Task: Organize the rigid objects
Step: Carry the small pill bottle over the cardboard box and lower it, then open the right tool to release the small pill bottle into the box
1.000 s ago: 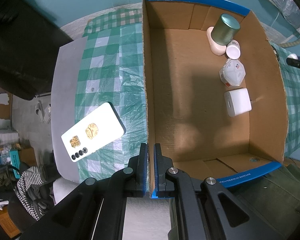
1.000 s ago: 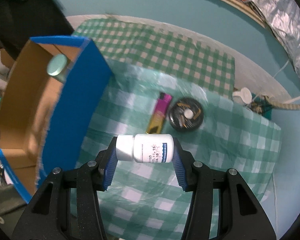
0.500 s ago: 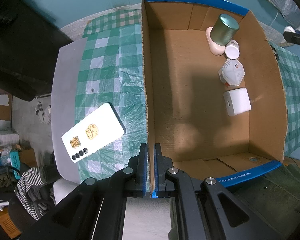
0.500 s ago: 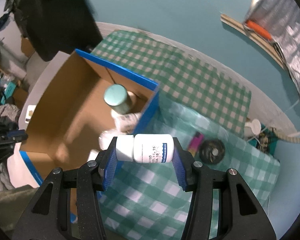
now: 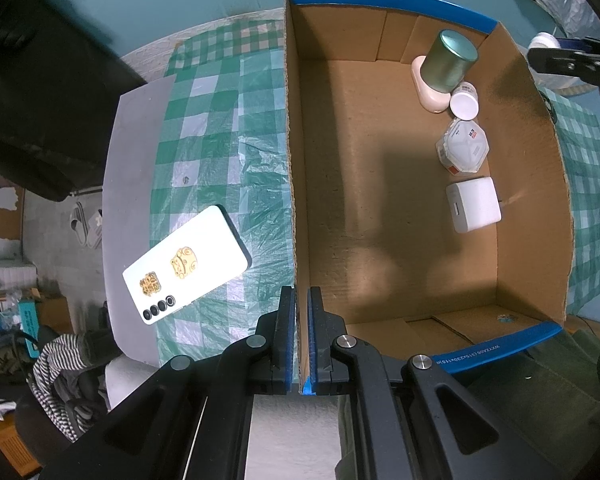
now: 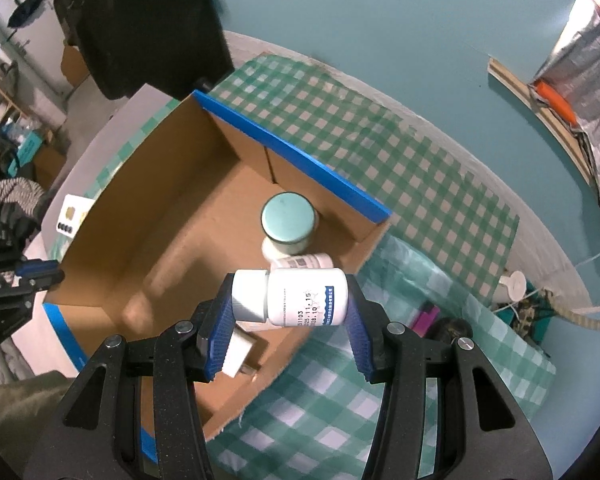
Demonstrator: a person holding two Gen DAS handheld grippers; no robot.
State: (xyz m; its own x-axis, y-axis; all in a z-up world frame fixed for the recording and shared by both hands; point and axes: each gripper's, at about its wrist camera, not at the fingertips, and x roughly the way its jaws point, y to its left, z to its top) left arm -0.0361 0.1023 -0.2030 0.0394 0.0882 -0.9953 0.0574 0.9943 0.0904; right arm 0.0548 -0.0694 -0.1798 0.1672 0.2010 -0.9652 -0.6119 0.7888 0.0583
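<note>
Right hand-held gripper (image 6: 288,304) pinches a white pill bottle (image 6: 290,298) sideways, at the centre of its view, above the cardboard box (image 6: 172,240) near its right wall. Carry it further over bare floor, short of the teal-lidded tin (image 6: 287,220), lower before releasing. Left hand-held gripper (image 5: 298,340) clamps the box's left wall at lower centre, steadying it.

One open brown cardboard box with blue-taped rims (image 5: 548,184) holds five things: one teal-lidded metal tin (image 5: 450,60), one pale pink oval case (image 5: 428,96), one small white pill bottle (image 5: 465,103), one folded white face mask (image 5: 463,149) and one white square charger block (image 5: 474,210). Outside it are one white phone (image 5: 186,265), one second white pill bottle (image 6: 296,297), one magenta lighter (image 6: 427,317) and one round black object (image 6: 448,330).
</note>
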